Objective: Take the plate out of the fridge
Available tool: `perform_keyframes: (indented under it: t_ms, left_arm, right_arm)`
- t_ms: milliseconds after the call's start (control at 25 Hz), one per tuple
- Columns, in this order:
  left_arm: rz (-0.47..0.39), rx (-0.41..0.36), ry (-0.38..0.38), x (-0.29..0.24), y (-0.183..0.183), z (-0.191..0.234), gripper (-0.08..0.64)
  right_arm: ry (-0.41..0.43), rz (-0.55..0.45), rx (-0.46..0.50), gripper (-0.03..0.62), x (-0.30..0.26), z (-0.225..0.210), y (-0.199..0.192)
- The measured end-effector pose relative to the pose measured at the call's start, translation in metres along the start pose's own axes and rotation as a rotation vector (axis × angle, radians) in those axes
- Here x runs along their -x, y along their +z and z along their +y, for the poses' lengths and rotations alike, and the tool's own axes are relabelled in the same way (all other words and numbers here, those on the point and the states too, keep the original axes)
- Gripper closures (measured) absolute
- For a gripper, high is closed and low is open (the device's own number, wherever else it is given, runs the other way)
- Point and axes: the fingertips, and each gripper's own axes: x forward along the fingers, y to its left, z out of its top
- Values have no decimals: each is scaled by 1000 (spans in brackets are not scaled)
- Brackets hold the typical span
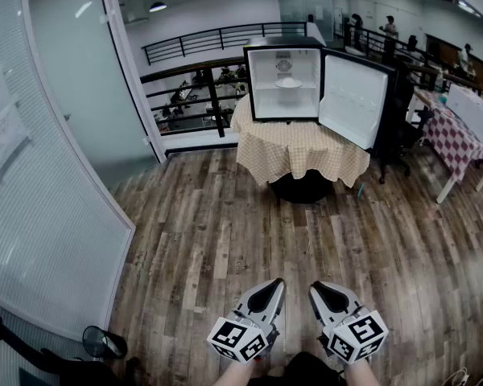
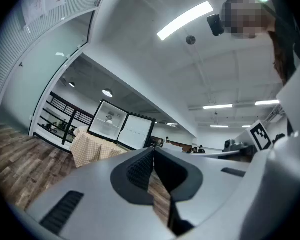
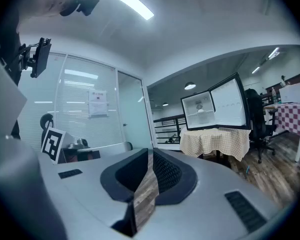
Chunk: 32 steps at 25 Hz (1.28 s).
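Note:
A small black fridge [image 1: 286, 83] stands with its door [image 1: 352, 99] swung open to the right, on a table under a beige checked cloth [image 1: 302, 151], far across the wooden floor. A white plate [image 1: 288, 83] rests on its middle shelf. The fridge [image 2: 109, 120] and plate [image 3: 201, 110] also show small in both gripper views. My left gripper [image 1: 279, 283] and right gripper [image 1: 314, 287] are held low and side by side, far from the fridge. Both are shut with nothing between the jaws.
A glass wall with blinds [image 1: 40, 191] runs along the left. A black railing [image 1: 201, 47] stands behind the fridge table. A red checked table [image 1: 459, 139] and a black office chair [image 1: 402, 127] are at the right. People stand in the far background.

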Motion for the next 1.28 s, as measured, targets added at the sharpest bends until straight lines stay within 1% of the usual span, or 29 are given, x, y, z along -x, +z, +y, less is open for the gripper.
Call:
perform_keyframes:
  t_ms: [80, 240, 400, 520, 680, 920, 1280]
  left_arm:
    - [8, 1, -11, -2, -2, 1, 548]
    - [22, -1, -31, -11, -7, 3, 548]
    - [31, 10, -29, -23, -9, 17, 548]
    - [38, 9, -13, -32, -8, 34, 548]
    - [24, 5, 34, -50, 0, 64, 548]
    - [26, 3, 61, -96, 8, 97, 548]
    - [30, -16, 49, -182, 22, 134, 548]
  right_arm:
    - [-8, 1, 9, 538, -3, -1, -2]
    - [-21, 7, -25, 538, -9, -10, -8]
    - [-25, 13, -14, 538, -23, -19, -6]
    - [-22, 21, -28, 538, -41, -32, -7]
    - [-2, 11, -47, 538, -70, -53, 1]
    - [20, 16, -44, 538, -111, -93, 18]
    - [25, 6, -55, 538, -166, -167, 46]
